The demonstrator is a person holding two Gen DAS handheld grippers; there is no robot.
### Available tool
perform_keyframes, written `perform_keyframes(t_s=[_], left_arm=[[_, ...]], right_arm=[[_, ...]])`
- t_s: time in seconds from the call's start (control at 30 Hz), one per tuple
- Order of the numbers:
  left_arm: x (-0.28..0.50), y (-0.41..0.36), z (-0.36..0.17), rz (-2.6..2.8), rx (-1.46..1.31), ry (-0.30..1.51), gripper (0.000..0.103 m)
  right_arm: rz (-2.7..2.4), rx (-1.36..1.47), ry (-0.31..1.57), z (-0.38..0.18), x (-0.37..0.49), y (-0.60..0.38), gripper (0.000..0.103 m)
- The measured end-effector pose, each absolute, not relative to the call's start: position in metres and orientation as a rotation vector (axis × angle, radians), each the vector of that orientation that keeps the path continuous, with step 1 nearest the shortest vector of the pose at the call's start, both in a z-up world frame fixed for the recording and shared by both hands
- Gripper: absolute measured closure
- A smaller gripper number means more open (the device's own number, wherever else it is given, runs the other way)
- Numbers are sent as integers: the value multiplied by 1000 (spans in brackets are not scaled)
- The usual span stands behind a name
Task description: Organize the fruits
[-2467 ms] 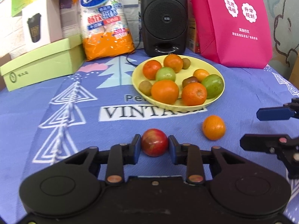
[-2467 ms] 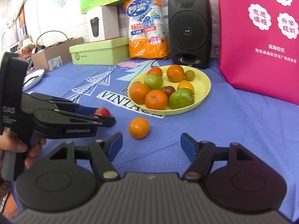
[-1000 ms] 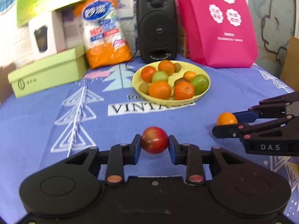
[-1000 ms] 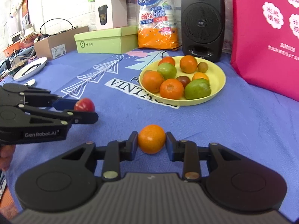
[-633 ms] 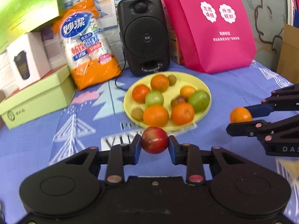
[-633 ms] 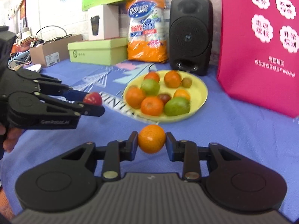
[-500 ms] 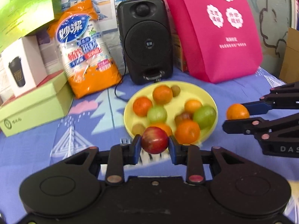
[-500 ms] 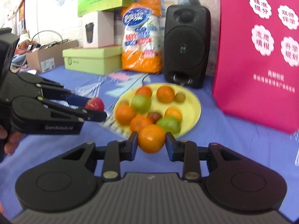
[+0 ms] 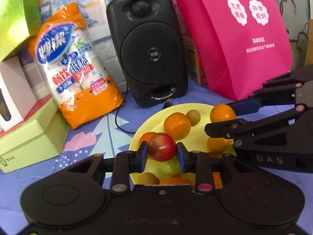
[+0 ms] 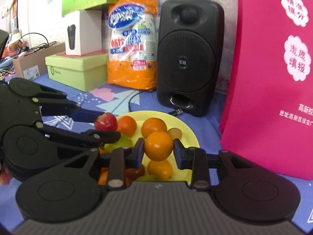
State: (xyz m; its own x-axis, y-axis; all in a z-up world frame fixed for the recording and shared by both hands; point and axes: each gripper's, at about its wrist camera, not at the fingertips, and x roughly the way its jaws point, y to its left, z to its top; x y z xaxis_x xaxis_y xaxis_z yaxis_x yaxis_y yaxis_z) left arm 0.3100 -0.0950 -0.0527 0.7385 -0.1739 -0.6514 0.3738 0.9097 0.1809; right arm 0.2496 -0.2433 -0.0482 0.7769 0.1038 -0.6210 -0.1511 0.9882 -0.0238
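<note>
My left gripper (image 9: 162, 150) is shut on a red apple (image 9: 162, 146) and holds it above the left part of the yellow plate (image 9: 137, 137); the apple also shows in the right wrist view (image 10: 106, 121). My right gripper (image 10: 158, 149) is shut on an orange (image 10: 158, 145) above the right part of the plate (image 10: 188, 131); this orange also shows in the left wrist view (image 9: 223, 113). The plate holds several oranges, green fruits and small brown ones, partly hidden by the grippers.
A black speaker (image 9: 150, 54) with a cable stands just behind the plate. An orange bag of paper cups (image 9: 74, 66) and green boxes (image 9: 33, 137) are at back left. A pink bag (image 9: 238, 35) stands at back right. A blue cloth (image 10: 109, 96) covers the table.
Both grippers have moved forward with their fruit and now hang over the plate, closer to the speaker and closer to each other.
</note>
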Motion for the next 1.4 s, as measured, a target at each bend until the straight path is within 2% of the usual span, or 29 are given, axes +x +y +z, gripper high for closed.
perform_keyframes(t_s=[0.33,0.53,0.63,0.7,0.77,0.9,1.0,1.1,1.2,1.3,1.4], left_arm=[[330,-101,-59,-301,312,684,71],[337,-99,-60,-287,317,700,65],[333,-98,-56,-274,325,689,56],[330,-98,-52,-253,330,674,41],[327,-96,-47,-236,324,663,33],[319,-93,-33,-214,302,640,15],[306,-91,-21,-209,305,614,3],[286,-87,-11,-207,326,580,3],[259,-83,-2,-197,323,549,0],[222,-80,3,-199,301,516,0],[185,-79,3,-174,290,502,0]], right_arm=[[114,-74,752,-71,279,-255,72],[104,-82,742,-72,276,-255,69],[102,-89,728,-68,271,-255,65],[98,-96,717,-64,266,-255,65],[93,-93,711,-59,261,-256,63],[85,-77,682,-47,249,-260,47],[85,-85,660,-36,235,-259,44],[85,-81,624,-25,213,-258,31],[73,-84,578,-14,184,-255,28],[52,-62,537,-6,154,-249,15],[43,-44,509,-4,121,-238,9]])
